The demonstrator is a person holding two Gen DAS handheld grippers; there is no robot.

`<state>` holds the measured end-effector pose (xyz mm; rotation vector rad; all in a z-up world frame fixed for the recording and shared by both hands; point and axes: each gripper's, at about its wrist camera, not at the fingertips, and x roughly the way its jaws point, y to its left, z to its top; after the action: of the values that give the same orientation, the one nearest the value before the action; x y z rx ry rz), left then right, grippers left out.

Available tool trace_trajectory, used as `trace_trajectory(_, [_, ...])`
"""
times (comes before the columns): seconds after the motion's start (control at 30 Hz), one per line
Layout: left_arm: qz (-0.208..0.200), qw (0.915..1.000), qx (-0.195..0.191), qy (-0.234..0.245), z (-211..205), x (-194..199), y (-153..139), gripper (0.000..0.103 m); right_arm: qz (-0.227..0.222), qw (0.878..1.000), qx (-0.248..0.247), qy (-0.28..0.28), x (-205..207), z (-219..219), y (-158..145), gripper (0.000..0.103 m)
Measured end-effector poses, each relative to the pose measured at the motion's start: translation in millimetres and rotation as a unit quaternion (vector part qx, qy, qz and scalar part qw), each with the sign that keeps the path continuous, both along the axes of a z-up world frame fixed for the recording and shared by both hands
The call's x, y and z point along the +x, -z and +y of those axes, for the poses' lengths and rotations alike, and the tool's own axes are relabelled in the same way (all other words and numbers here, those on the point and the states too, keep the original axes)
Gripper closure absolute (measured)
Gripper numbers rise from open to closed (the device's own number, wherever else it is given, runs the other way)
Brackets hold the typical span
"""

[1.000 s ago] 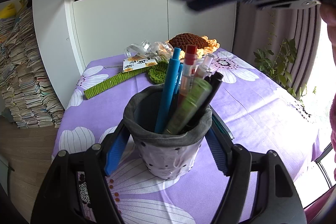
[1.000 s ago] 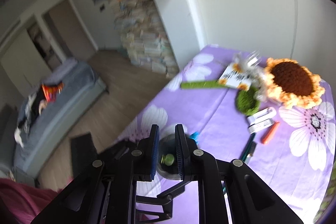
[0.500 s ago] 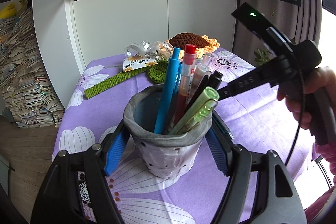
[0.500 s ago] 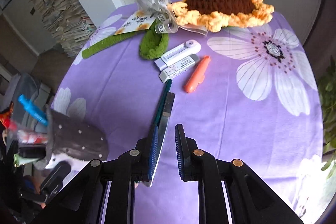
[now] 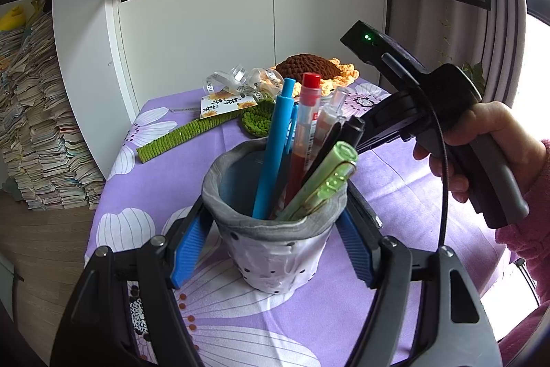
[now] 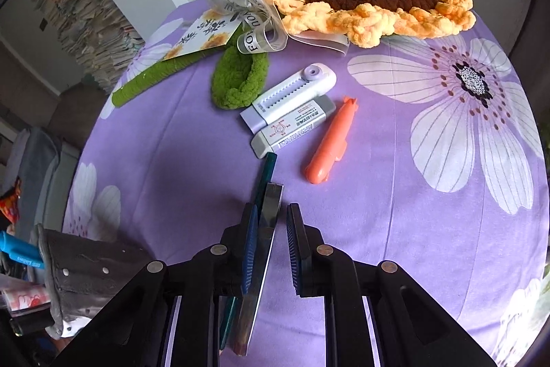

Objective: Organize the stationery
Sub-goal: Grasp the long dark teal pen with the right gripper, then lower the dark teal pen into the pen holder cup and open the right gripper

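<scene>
Flanking the soft fabric pen pot (image 5: 275, 229), the left claw (image 5: 271, 246) gapes; the right claw (image 6: 270, 243), part-open, straddles a flat metal ruler (image 6: 264, 250).

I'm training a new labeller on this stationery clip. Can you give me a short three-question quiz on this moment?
1. True or false: the left gripper has its fingers on either side of the pen holder.
2. Which lies between the right gripper's open fingers? A) the orange pen B) the metal ruler C) the eraser
3. Fill in: the eraser lies right beside the white ______.

Key
1. True; the blue pads flank the holder's sides.
2. B; the metal ruler runs between the fingers, while the orange pen lies farther up the tablecloth.
3. Correction tape, as it appears to be.
</scene>
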<state>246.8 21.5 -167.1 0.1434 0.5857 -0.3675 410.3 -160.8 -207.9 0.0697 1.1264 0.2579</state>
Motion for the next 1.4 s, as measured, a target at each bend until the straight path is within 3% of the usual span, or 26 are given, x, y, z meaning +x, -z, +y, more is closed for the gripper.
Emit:
trace_trajectory(0.3, [0.0,1.0,-0.001,-0.001,-0.3,-0.4,0.5,0.032,-0.003,0.999,-0.049,0.012,-3.5,-4.6,-4.7,0.087])
trace_trajectory(0.5, [0.0,1.0,-0.001,-0.001,-0.2,0.0,0.3,0.032,0.021,0.999,-0.022,0.026,1.0,-14.3,-2.2,0.087])
trace_trajectory(0.63, [0.0,1.0,-0.001,-0.001,0.0,0.4,0.5,0.032,0.023,0.999,-0.035,0.028,2.4,-12.6,-1.5,0.087])
trace_trajectory(0.87, [0.0,1.0,-0.002,-0.001,0.3,0.1,0.4,0.032,0.011,0.998,-0.062,-0.016,4.6,15.7,-1.9,0.091])
trace_trajectory(1.0, [0.001,1.0,-0.002,0.0,0.1,1.1,0.1,0.032,-0.033,0.999,-0.039,-0.017,-10.6,13.0,-24.8,0.091])
trace_trajectory(1.2, [0.0,1.0,-0.001,-0.002,-1.5,1.2,-0.2,0.032,-0.116,0.992,0.023,-0.039,-51.4,8.5,-84.0,0.091])
trace_trajectory(1.4, [0.001,1.0,0.001,-0.002,-1.7,0.9,-0.8,0.032,-0.223,0.971,0.054,-0.07,-97.6,21.3,-147.9,0.091])
